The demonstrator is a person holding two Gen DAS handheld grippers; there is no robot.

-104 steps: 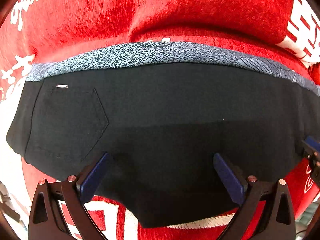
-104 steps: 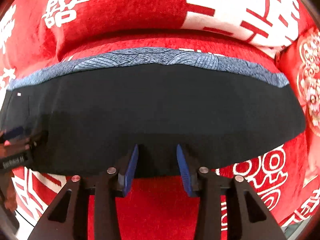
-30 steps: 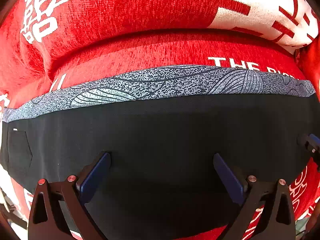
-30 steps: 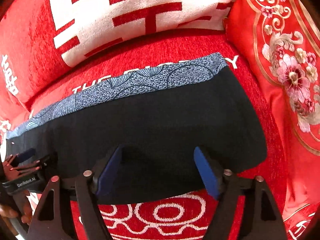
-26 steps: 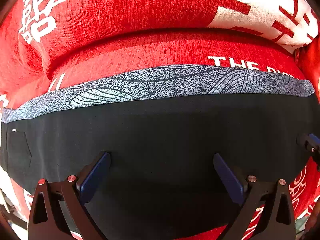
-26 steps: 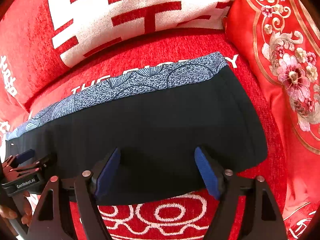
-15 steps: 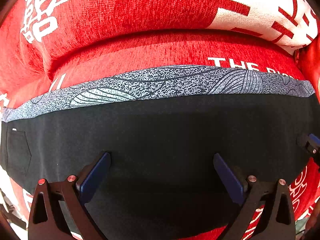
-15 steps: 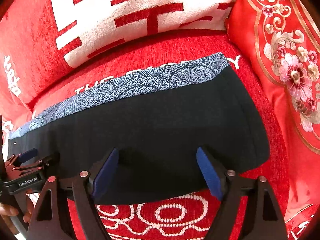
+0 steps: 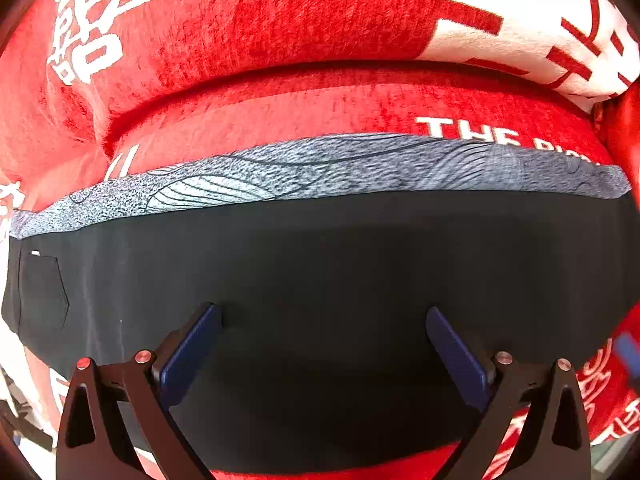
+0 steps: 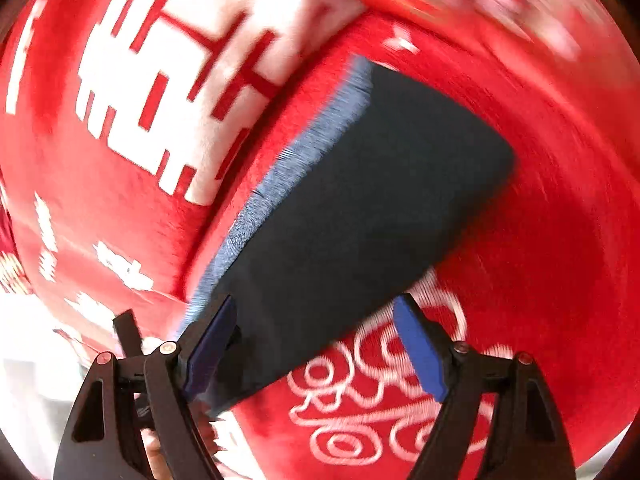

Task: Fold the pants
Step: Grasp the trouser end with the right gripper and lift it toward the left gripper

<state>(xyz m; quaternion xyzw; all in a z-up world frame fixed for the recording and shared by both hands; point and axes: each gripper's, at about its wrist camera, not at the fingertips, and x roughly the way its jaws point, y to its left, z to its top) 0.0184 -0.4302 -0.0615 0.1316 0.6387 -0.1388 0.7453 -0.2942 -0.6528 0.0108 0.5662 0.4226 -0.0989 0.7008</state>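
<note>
As the black pants (image 9: 340, 280) lie folded lengthwise into a long band on the red sofa seat (image 9: 320, 104), w/ a grey-blue patterned strip (image 9: 320, 168) showing along the far edge, the right gripper (image 10: 316, 344) swings and rolls toward the leg end; its view, level half a sec ago, is now tilted and motion-blurred. Its jaws stand wide apart, holding nothing; the inner finger hangs over the cloth's near edge, the outer one over the white swirl print (image 10: 380, 412) on the seat cover. The left gripper (image 9: 320, 344) hasn't budged vs. a sec ago: jaws wide, pointing down over the mid-band, gripping nothing; whether the tips touch the fabric can't be told. A back pocket (image 9: 42, 292) marks the waist end at far left of that view. Judgement: lengthwise fold is done, and the right hand is prob. lining up on the hem for the crosswise fold. The red-and-white backrest cushion (image 10: 168, 92) sits behind.
</note>
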